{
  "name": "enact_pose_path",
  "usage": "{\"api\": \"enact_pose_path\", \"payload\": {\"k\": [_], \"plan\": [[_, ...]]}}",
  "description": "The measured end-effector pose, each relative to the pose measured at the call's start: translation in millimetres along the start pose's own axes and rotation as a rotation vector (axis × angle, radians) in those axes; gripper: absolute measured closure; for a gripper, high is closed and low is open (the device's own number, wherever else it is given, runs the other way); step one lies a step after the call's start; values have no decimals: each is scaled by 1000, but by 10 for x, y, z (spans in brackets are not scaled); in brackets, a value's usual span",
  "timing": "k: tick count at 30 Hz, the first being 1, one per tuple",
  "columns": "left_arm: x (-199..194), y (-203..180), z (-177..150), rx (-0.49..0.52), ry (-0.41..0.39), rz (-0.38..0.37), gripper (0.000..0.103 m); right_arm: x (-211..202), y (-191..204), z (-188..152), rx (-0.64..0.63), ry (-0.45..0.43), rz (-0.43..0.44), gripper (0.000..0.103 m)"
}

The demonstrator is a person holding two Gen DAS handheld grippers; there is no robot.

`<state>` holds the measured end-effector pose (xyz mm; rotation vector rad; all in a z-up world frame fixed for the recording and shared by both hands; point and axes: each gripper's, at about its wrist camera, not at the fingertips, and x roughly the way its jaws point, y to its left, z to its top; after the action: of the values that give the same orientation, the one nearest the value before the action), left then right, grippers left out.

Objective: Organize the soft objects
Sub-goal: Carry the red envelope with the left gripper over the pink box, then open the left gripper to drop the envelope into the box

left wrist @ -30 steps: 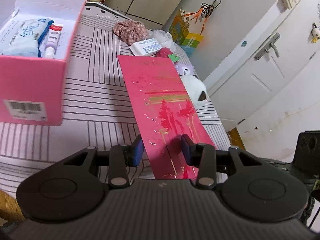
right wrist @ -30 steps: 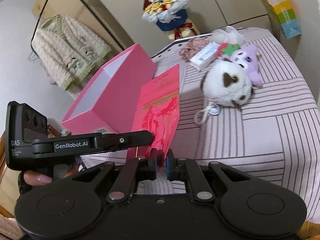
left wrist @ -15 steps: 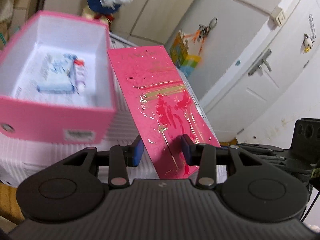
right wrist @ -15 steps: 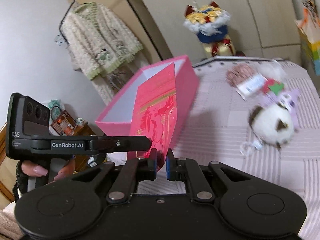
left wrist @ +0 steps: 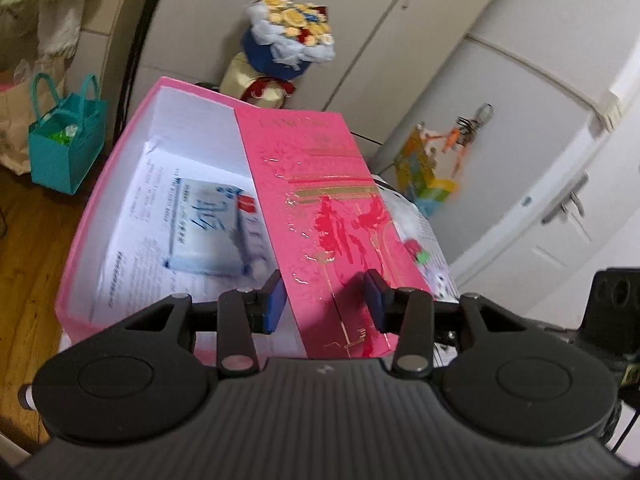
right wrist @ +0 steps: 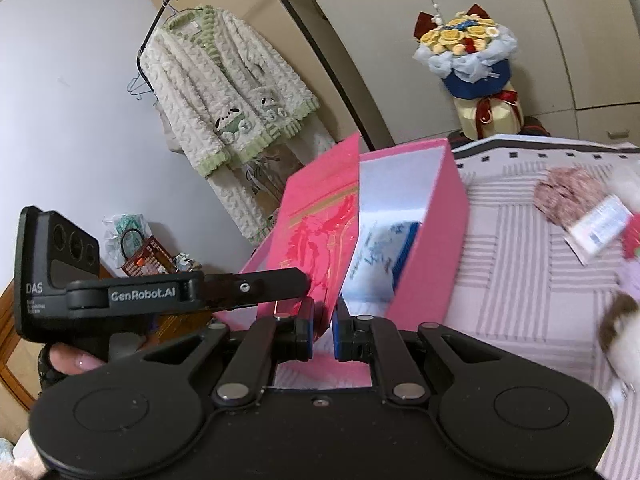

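We hold one flat pink envelope point(left wrist: 320, 216) over the one open pink box point(left wrist: 100, 184), its long axis running straight away from both pairs of fingers toward the box's far wall. The right gripper point(right wrist: 323, 330) is clenched on the envelope's near edge; the left gripper point(left wrist: 326, 300) stands spread, a finger on each side, seemingly not pressing. Inside the box lie one blue-and-white packet point(left wrist: 208, 232) and a printed sheet. Beyond the box, on the bed point(right wrist: 520, 280), we count one white plush point(right wrist: 620, 332) and one pink knit bundle point(right wrist: 568, 194).
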<state>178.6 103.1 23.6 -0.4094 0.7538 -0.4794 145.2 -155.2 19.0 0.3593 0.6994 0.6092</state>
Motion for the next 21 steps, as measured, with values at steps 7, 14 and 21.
{"api": "enact_pose_path", "payload": {"k": [7, 14, 21], "plan": [[343, 374, 336, -68, 24, 49, 61, 547, -130, 228, 41, 18, -14, 90], [594, 627, 486, -120, 54, 98, 58, 953, -198, 380, 59, 71, -24, 86], [543, 578, 446, -44, 11, 162, 46, 1166, -19, 369, -128, 92, -136, 78]]}}
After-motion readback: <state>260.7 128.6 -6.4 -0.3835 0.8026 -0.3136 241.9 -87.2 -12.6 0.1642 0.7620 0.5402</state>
